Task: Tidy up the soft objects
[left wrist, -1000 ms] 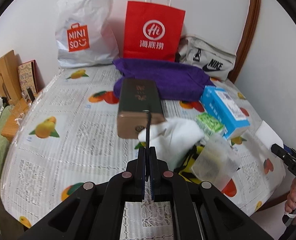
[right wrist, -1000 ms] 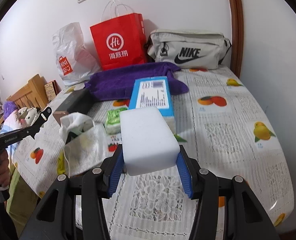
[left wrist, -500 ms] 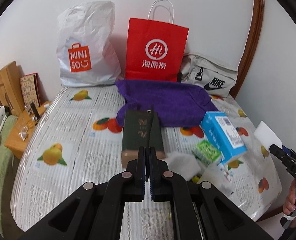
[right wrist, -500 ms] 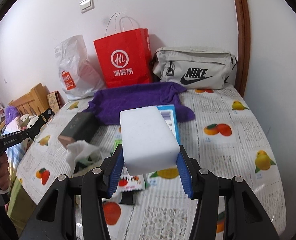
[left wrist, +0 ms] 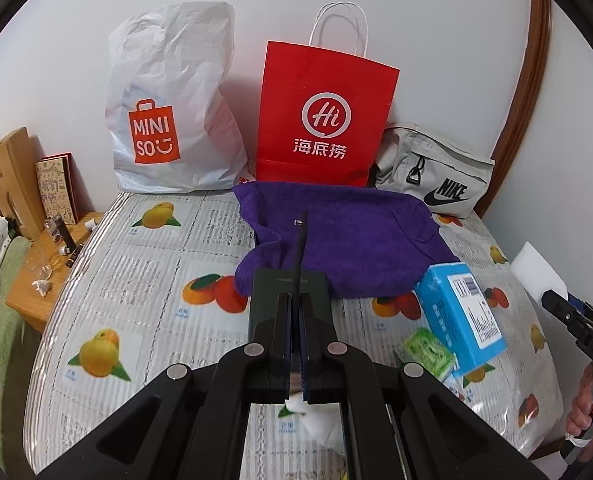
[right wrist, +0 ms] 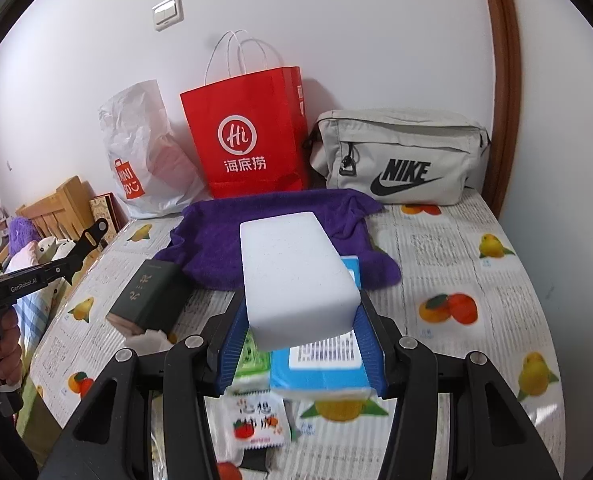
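From the left wrist view, the left gripper (left wrist: 295, 312) is clenched, its jaws pressed together on a thin black strip that sticks forward over the dark green box (left wrist: 288, 300); what that strip belongs to I cannot tell. Behind lies the purple towel (left wrist: 348, 240), spread near the red paper bag (left wrist: 324, 116), probably a gathering spot for soft things.

From the right wrist view, the right gripper (right wrist: 298, 330) grasps the white sponge (right wrist: 294, 276) by its sides, lifted clear above the blue box (right wrist: 320, 372) on the counter (right wrist: 456, 264), likely for carrying toward the towel.
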A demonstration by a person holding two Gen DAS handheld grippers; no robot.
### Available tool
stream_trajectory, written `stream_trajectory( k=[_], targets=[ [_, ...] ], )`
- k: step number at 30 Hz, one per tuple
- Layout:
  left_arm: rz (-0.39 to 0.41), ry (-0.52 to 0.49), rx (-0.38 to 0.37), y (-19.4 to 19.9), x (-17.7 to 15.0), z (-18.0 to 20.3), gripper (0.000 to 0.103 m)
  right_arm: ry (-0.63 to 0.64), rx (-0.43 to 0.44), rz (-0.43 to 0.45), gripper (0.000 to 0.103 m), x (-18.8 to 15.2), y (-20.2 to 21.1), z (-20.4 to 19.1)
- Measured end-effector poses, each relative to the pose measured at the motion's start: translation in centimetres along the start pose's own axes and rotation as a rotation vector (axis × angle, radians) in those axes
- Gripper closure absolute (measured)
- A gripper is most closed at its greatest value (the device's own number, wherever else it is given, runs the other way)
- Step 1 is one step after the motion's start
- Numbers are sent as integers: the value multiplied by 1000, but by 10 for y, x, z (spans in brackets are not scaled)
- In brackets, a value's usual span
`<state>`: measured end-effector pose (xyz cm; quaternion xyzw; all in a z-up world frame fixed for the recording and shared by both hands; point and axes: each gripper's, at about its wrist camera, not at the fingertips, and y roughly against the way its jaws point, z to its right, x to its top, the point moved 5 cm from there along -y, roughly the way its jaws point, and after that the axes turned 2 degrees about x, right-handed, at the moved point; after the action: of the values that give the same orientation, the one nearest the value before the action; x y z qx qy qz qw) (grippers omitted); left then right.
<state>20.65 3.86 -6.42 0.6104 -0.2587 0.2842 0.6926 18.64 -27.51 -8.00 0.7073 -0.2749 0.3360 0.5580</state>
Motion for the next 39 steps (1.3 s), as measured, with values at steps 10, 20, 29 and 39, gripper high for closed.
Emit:
stream_trajectory(
  k=[10, 20, 29, 39],
  targets=[
    [-15, 1, 11, -31, 30, 1, 99, 0, 16, -1, 52, 33, -35, 1],
    [-70, 1, 13, -81, 45, 5, 99, -14, 30, -45, 52, 46, -88, 11],
    [-110, -4, 15, -124, 59, 10, 99, 2, 9, -85, 52, 58, -130, 24],
    [-166, 13, 22, -175, 73, 9, 99, 24, -1, -125, 52, 66, -173, 34]
  ],
)
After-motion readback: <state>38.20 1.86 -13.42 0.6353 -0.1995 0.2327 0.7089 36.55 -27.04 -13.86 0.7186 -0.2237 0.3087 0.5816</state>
